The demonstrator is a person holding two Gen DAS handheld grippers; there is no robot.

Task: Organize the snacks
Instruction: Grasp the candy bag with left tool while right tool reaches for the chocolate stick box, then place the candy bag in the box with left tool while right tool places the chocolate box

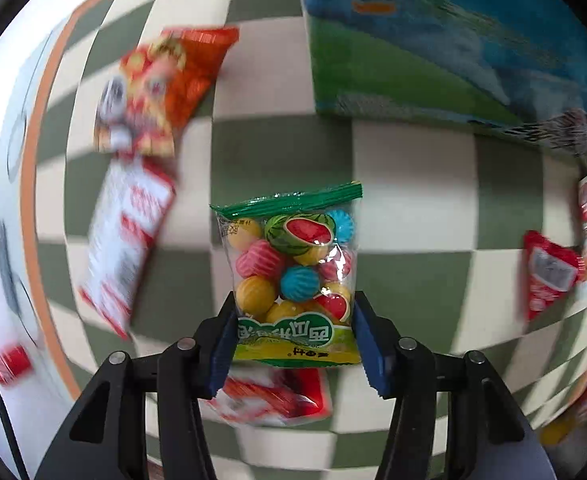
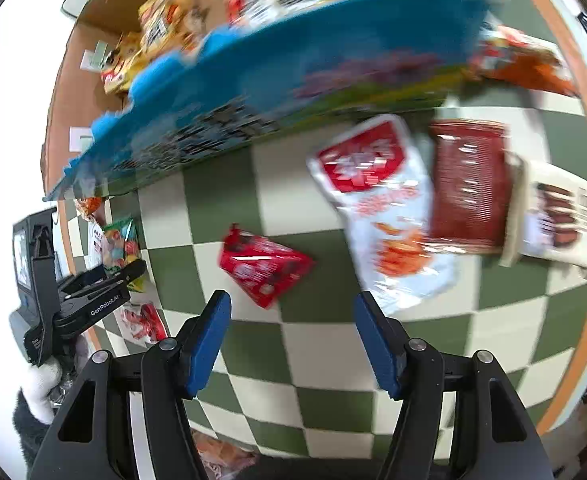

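While the left gripper clasps the lower end of a clear candy bag above the checkered surface, its blue pads pressing both edges, the right gripper hangs spread with nothing between its pads. Listed on the surface: a small red packet, a white-and-red chip bag, a dark red packet, beside a blue-and-green box holding yellow snack packs.
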